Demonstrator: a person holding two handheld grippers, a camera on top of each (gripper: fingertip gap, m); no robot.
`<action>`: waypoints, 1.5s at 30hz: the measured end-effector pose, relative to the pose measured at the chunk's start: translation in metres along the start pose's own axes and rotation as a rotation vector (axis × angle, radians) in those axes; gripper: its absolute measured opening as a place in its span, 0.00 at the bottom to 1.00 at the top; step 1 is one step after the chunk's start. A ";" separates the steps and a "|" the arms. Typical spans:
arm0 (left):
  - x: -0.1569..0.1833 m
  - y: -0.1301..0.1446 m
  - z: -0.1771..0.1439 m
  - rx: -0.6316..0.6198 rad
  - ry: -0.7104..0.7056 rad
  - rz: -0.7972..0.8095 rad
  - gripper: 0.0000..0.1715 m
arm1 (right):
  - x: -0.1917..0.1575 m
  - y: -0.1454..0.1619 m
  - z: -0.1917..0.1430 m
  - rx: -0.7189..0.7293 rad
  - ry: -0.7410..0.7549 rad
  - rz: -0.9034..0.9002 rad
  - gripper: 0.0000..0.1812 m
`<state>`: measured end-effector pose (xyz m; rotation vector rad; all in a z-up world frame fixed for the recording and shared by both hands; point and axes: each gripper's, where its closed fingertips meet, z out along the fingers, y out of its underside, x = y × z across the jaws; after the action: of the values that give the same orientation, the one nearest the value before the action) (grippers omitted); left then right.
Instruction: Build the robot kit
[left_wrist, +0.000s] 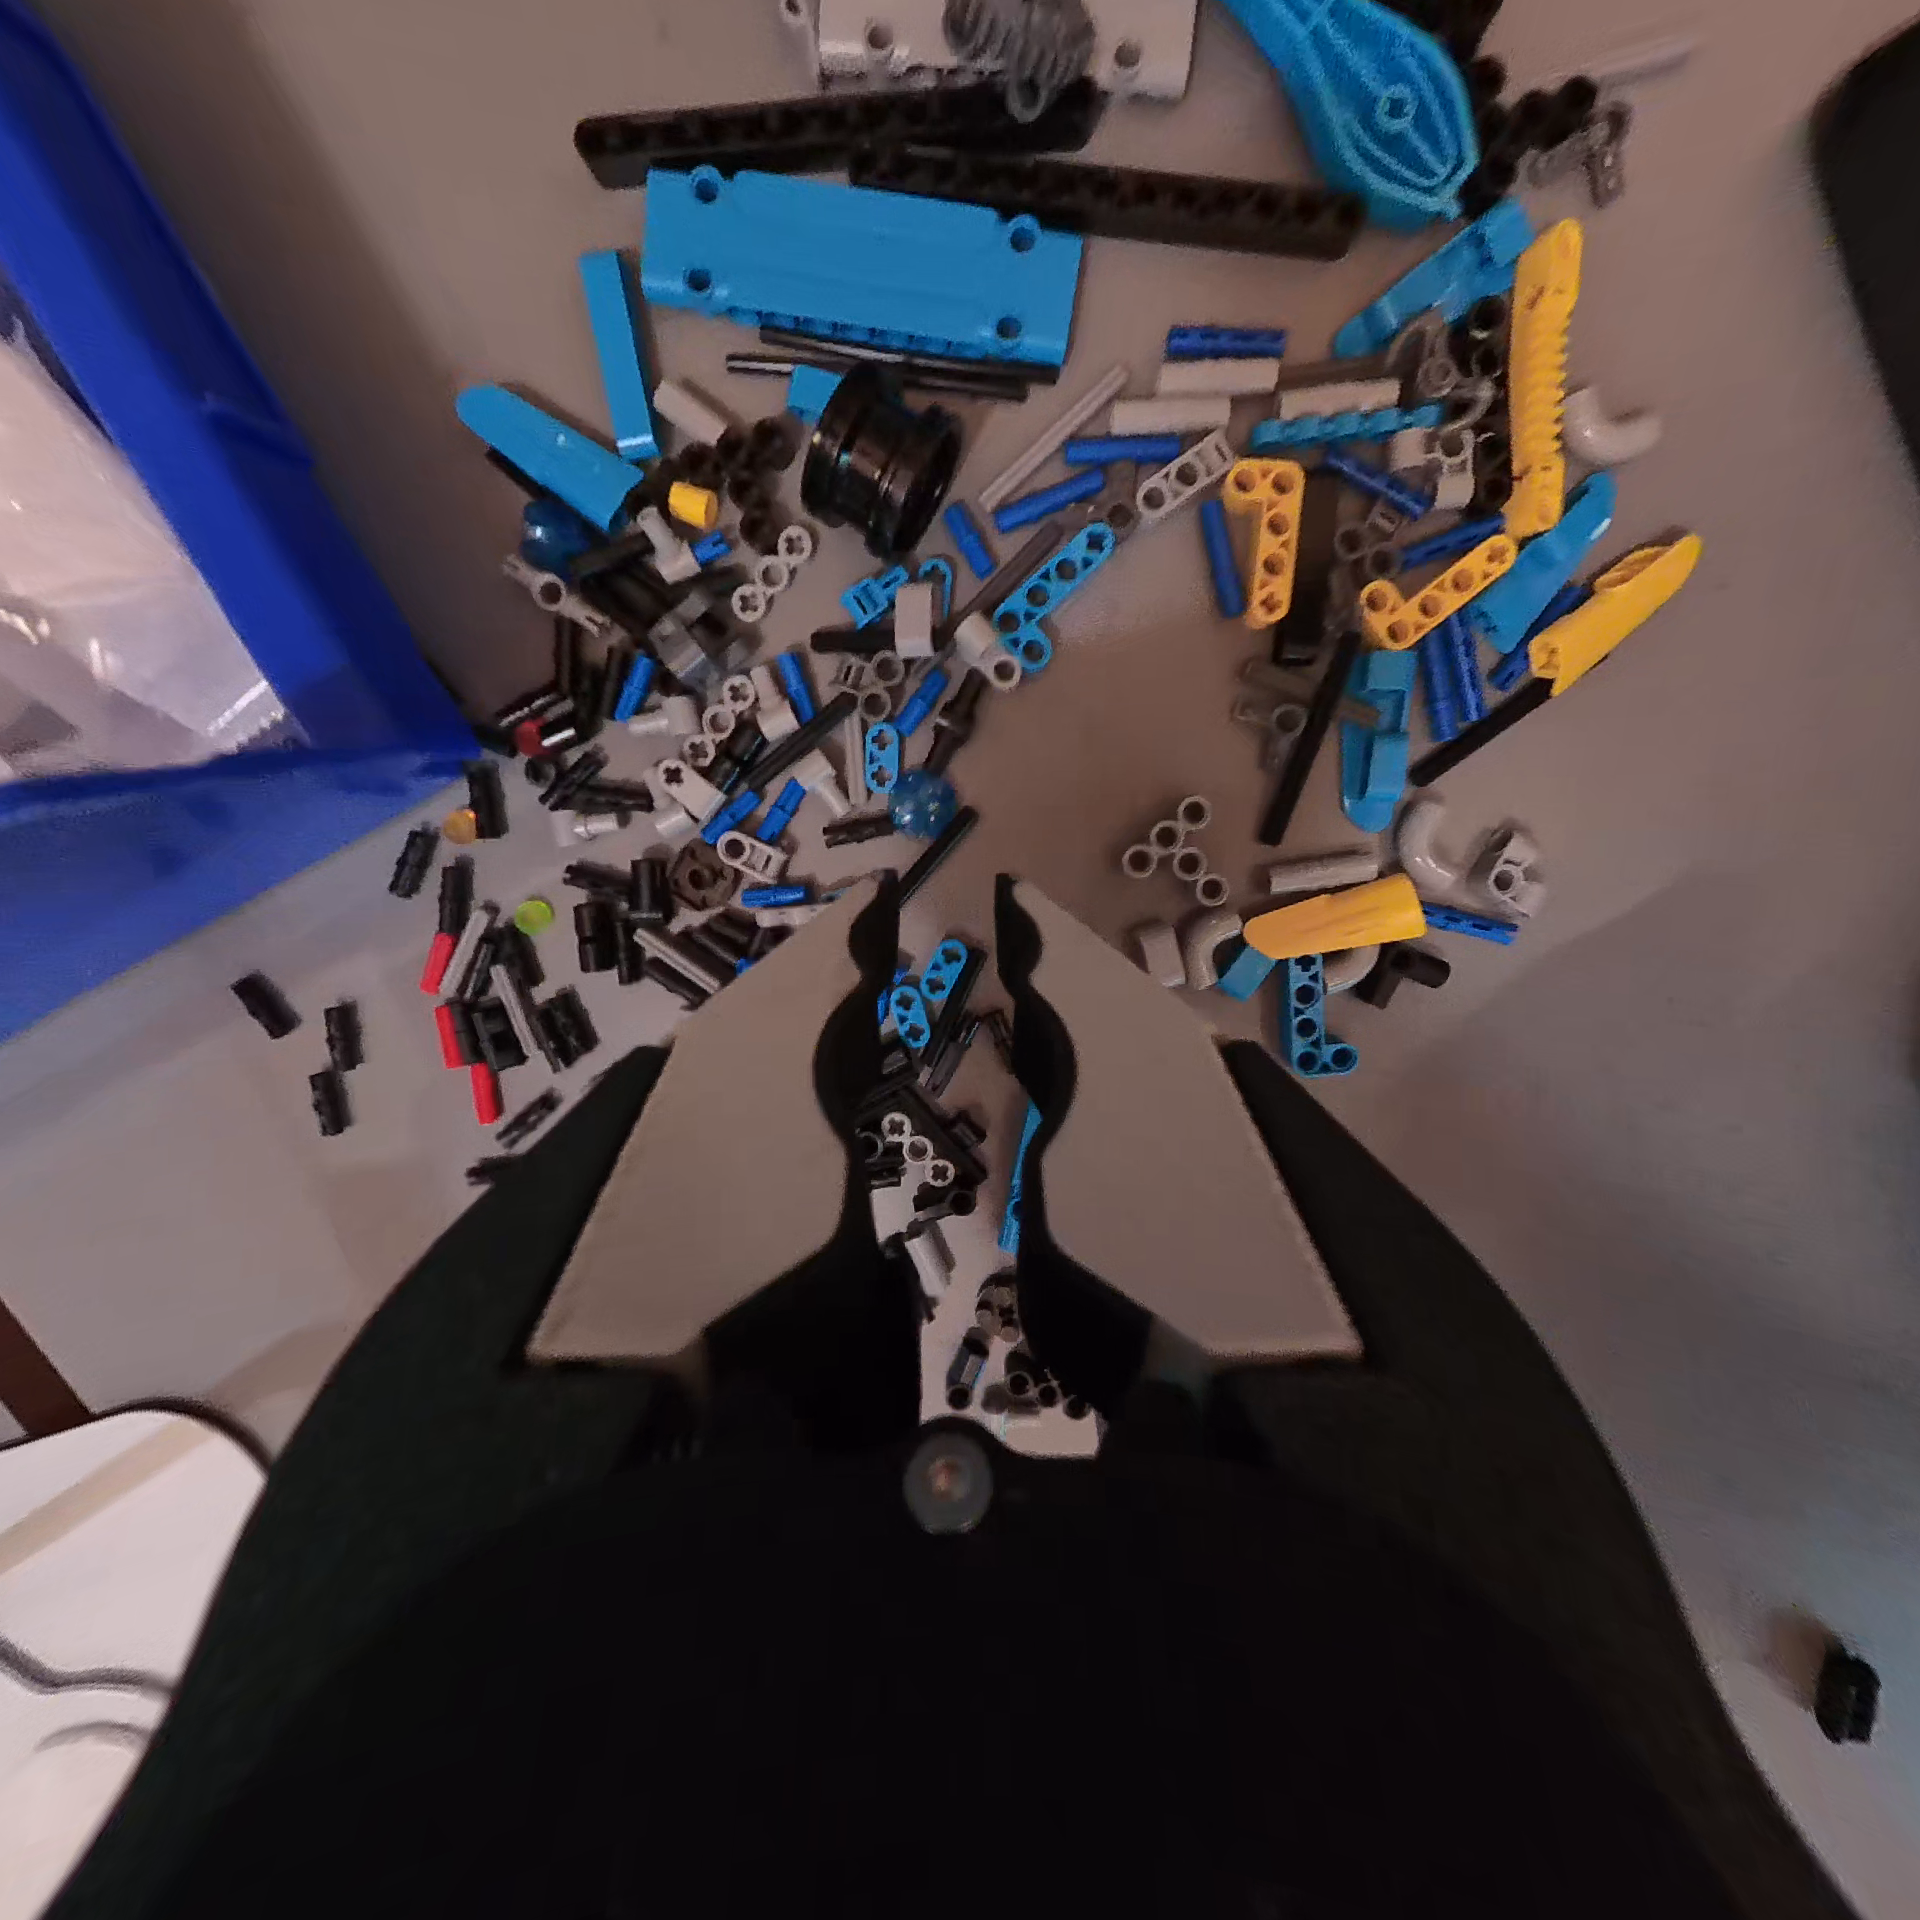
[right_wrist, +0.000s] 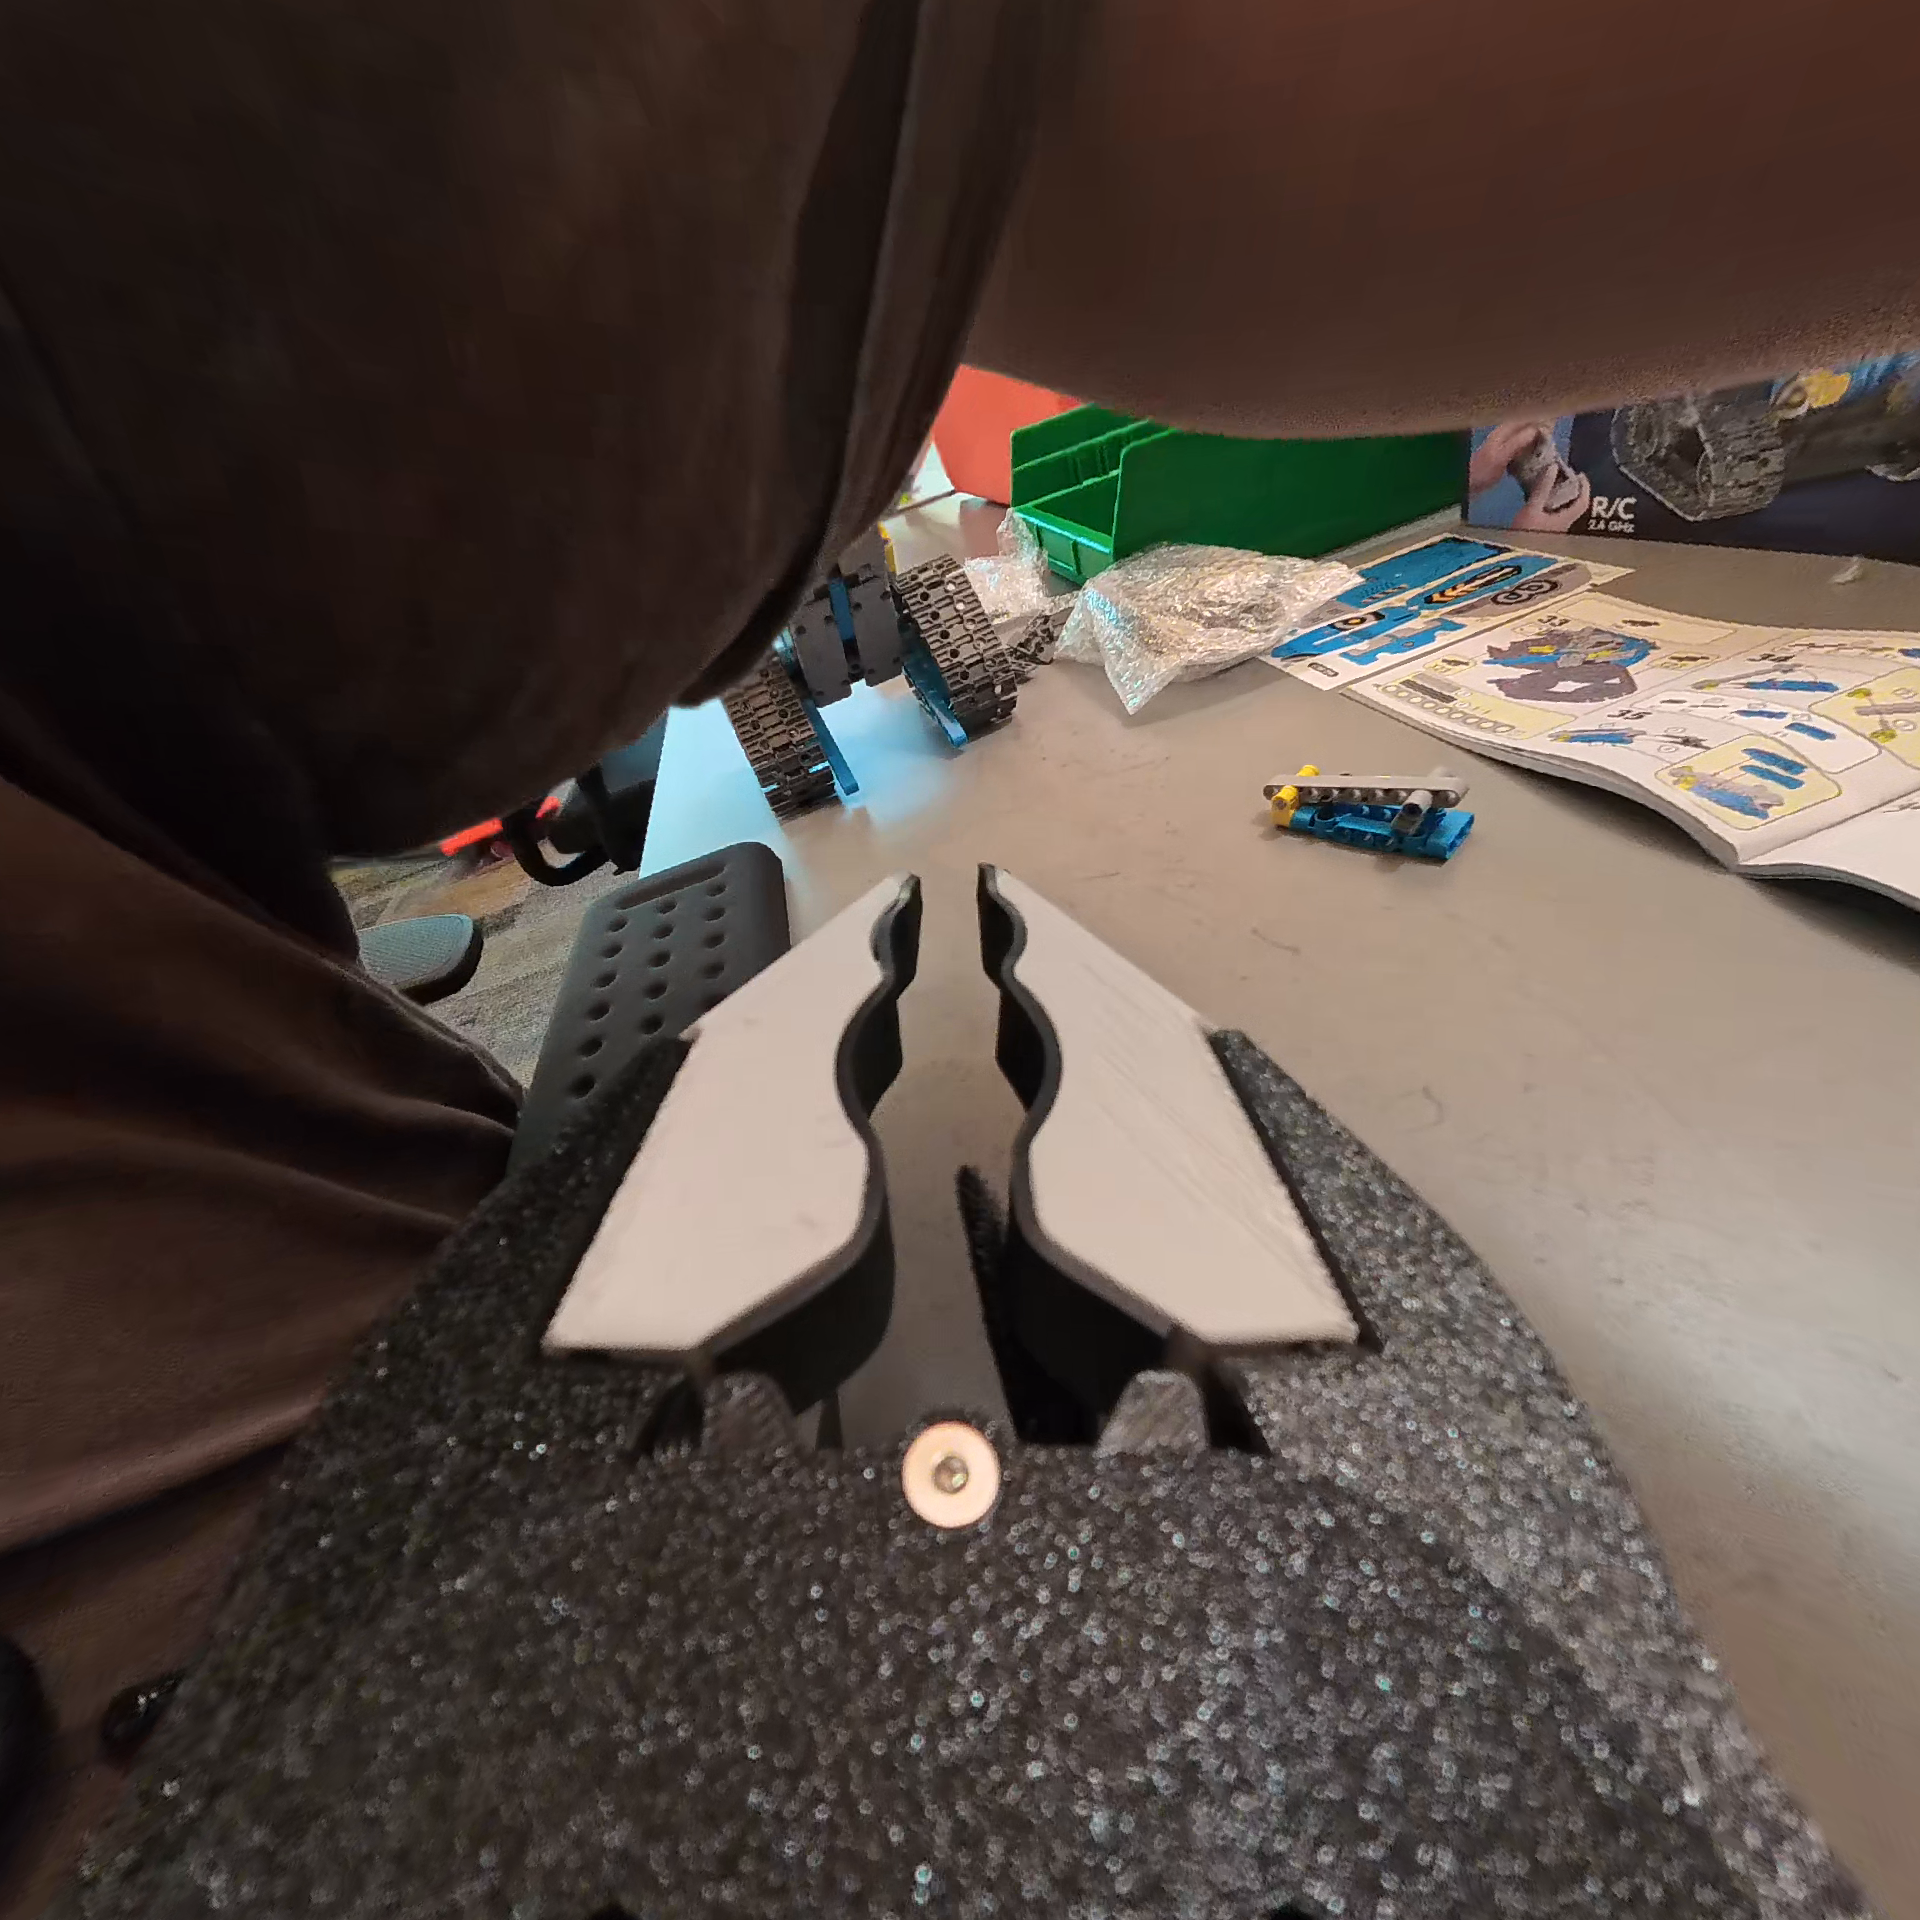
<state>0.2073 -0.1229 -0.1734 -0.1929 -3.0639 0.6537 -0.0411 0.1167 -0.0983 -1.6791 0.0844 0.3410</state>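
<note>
Both grey-fingered grippers, left (left_wrist: 940, 904) above the loose pile of small plastic building pieces (left_wrist: 790, 665) on the grey table (left_wrist: 1558, 1195) and right (right_wrist: 948, 891) over bare tabletop, stand slightly parted, holding nothing; pieces seem light, stiff.

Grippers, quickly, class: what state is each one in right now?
Left gripper: open, empty, above the pile of building pieces.
Right gripper: open with a narrow gap, empty, over the grey table.
</note>
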 end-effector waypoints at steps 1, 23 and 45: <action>-0.001 0.004 0.003 -0.002 0.002 -0.017 0.10 | 0.000 0.000 0.000 0.001 0.000 0.003 0.06; -0.004 0.010 0.034 0.003 0.077 -0.032 0.02 | -0.001 0.003 0.002 -0.016 -0.021 0.026 0.06; 0.124 0.358 -0.193 -0.241 -0.101 -0.575 0.02 | 0.026 -0.017 -0.016 0.106 0.123 0.042 0.06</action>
<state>0.1330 0.2951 -0.1455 0.7135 -3.0389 0.2660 -0.0090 0.1072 -0.0873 -1.5942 0.2255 0.2607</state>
